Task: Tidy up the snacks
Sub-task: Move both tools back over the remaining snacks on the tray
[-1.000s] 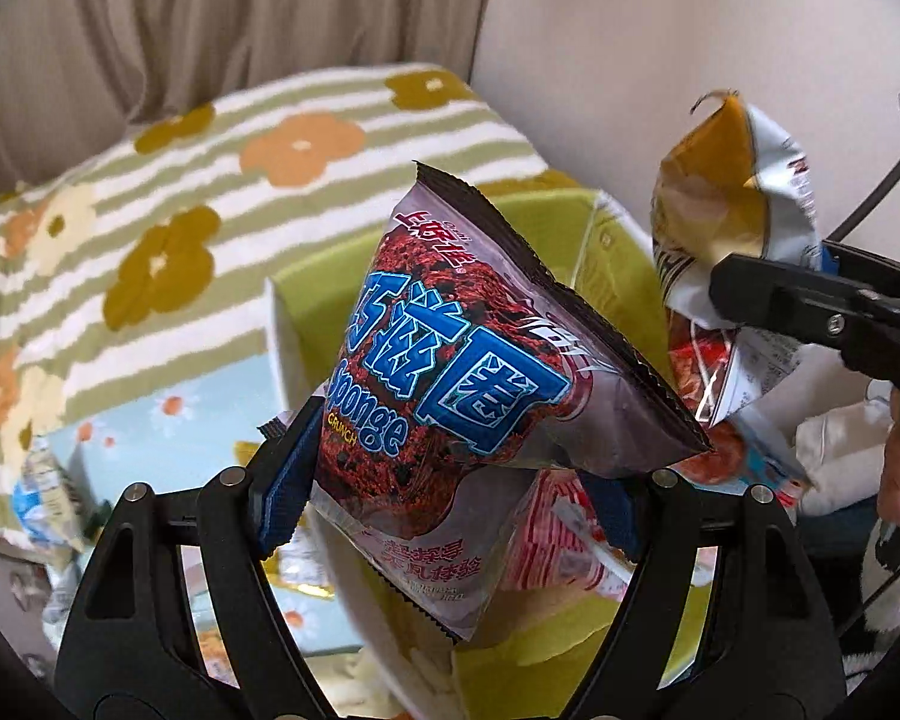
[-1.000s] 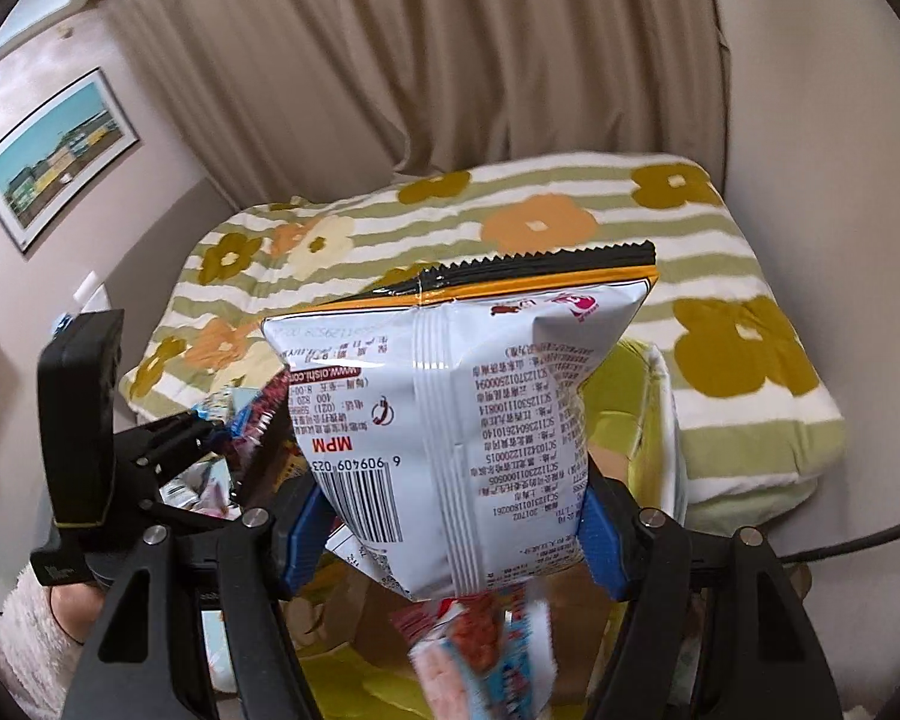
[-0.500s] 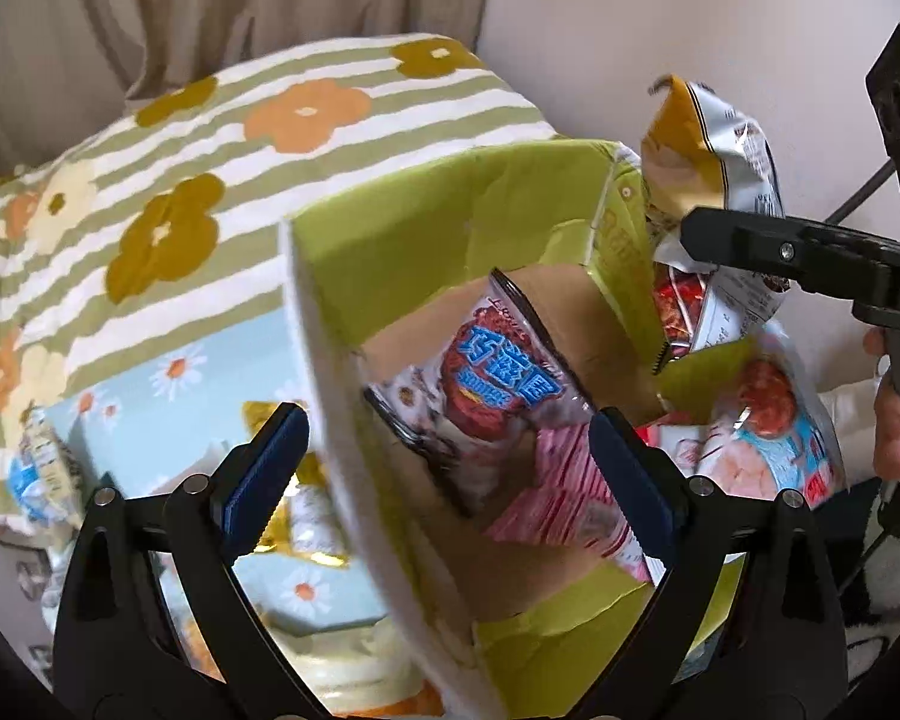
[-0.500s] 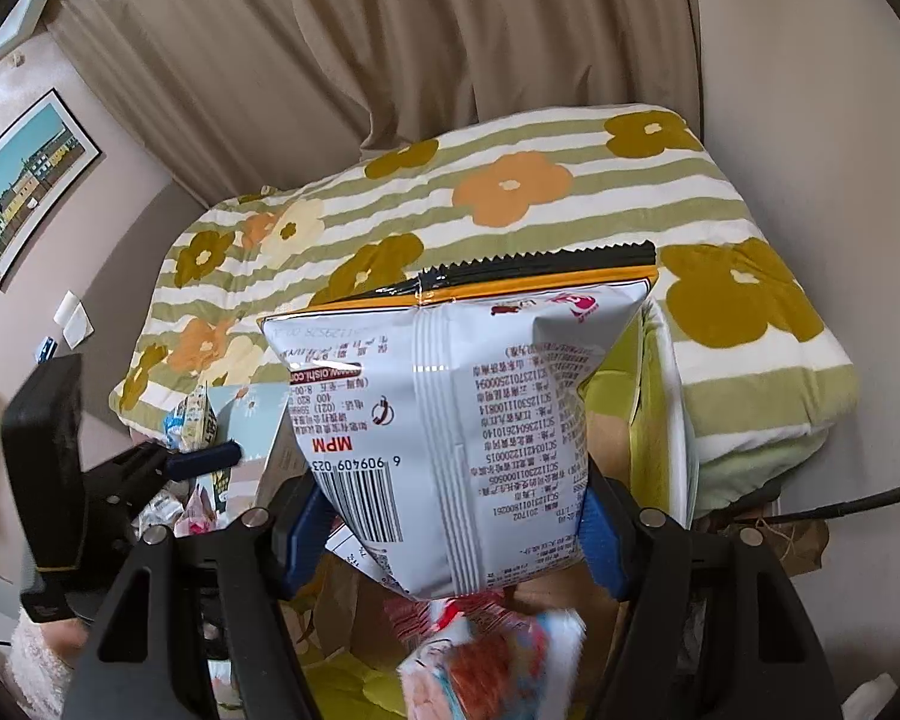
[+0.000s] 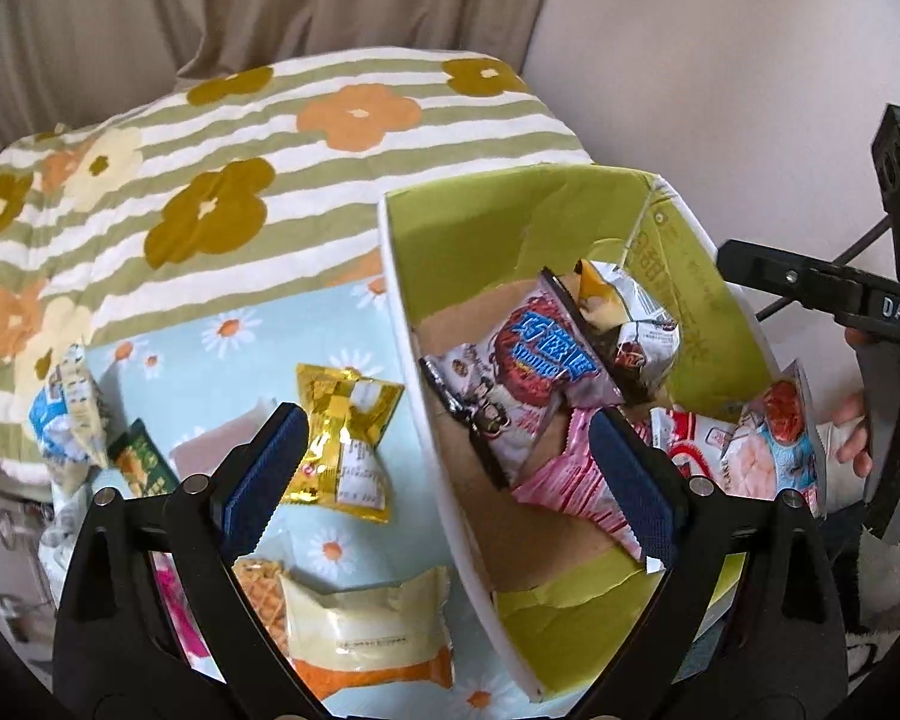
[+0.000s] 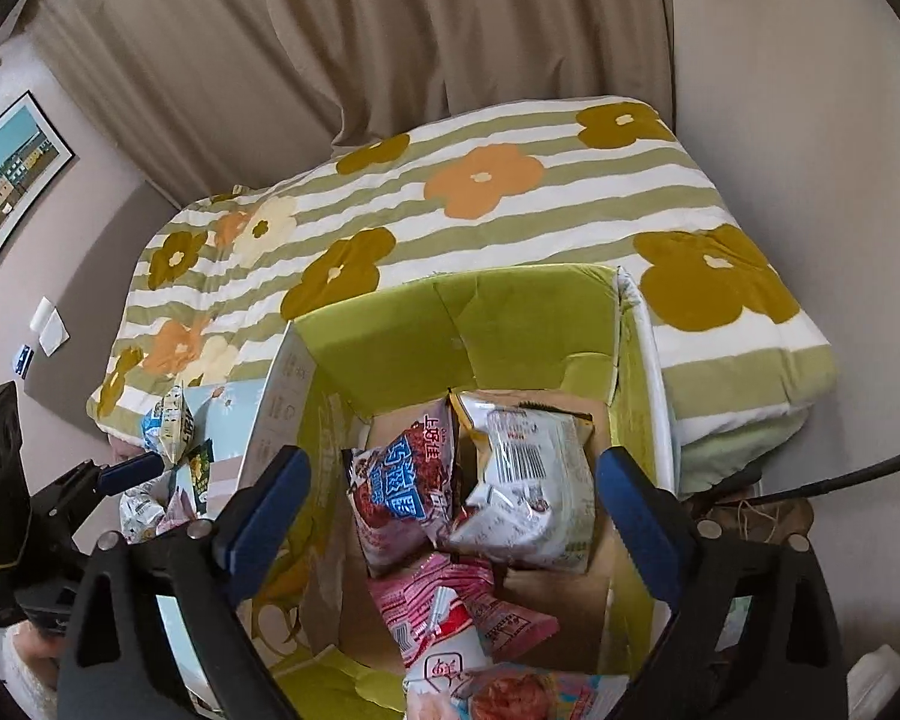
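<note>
- Left wrist view: the left gripper (image 5: pixel 444 468) hangs with its jaws spread wide and nothing between the blue pads (image 5: pixel 264 462); they widened within the last second, but not in its last half.
- Below it the green box (image 5: pixel 570 228) stands open on the flowered bedspread (image 5: pixel 222 180), its white edge (image 5: pixel 426 420) running between the two fingers.
- Inside the box lies the dark red snack bag (image 5: pixel 540 354) with blue lettering, touching the silver-and-yellow bag (image 5: pixel 624 324) beside it; a pink striped packet (image 5: pixel 576 474) lies under them, and a red-and-blue packet (image 5: pixel 774 444) leans at the box's right wall.
- Outside the box, on the pale blue daisy cloth (image 5: pixel 222 348), sit a gold foil packet (image 5: pixel 342 432), a cream-and-orange packet (image 5: pixel 366 630) and a blue-white packet (image 5: pixel 66 420) near the left edge.
- The right gripper (image 5: pixel 822 294) shows at the right edge — a person's hand (image 5: pixel 858 426) on its handle.
- Right wrist view: the right gripper (image 6: pixel 450 516) is open too, with empty jaws that have just been opening; its pads touch nothing.
- Straight below lies the white bag with a barcode (image 6: pixel 528 480) in the green box (image 6: pixel 450 318), resting against the dark red snack bag (image 6: pixel 402 480) — both on the pink striped packet (image 6: pixel 438 600).
- The left gripper (image 6: pixel 132 468) is at the left, over the loose packets outside the box.
- A framed picture (image 6: pixel 12 180) hangs on the wall, and curtains (image 6: pixel 390 30) stand behind the bed.
</note>
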Tool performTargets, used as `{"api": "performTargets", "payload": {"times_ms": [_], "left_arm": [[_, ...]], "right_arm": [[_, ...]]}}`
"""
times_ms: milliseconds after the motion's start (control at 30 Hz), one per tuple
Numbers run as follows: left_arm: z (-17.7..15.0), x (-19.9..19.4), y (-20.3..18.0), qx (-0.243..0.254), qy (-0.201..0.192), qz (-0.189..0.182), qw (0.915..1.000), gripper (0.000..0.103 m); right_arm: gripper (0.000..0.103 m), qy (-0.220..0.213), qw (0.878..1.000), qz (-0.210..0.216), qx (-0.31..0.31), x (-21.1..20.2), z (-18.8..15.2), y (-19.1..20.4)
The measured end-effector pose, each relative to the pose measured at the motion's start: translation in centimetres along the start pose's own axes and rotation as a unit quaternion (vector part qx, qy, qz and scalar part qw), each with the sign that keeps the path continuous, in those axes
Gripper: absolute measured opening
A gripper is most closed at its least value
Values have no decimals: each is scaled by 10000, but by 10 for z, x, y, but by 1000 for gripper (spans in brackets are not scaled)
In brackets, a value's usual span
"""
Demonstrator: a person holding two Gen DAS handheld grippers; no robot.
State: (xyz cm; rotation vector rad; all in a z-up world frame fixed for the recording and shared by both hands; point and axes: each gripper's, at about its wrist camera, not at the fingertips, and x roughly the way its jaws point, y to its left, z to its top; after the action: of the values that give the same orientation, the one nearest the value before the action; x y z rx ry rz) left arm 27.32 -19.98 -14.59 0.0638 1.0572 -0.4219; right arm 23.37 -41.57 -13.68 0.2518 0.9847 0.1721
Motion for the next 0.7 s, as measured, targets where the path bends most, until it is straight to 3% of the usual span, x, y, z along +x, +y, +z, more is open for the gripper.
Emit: {"api": "performTargets", "payload": {"times_ms": [200,367,700], "left_arm": [[-13,-6,3,-182,-21,32,9998,94],[-23,-38,2,-326,-361,114,9988,94],[-53,-109,23,-595,-837,781,9916,94]], "right_arm": [[95,-19,9998,24,-221,-14,-13,9],[95,-228,9984,135,-491,-35,-16,25],[95,-471,9890,589,-1271,-65,-20,76]]}}
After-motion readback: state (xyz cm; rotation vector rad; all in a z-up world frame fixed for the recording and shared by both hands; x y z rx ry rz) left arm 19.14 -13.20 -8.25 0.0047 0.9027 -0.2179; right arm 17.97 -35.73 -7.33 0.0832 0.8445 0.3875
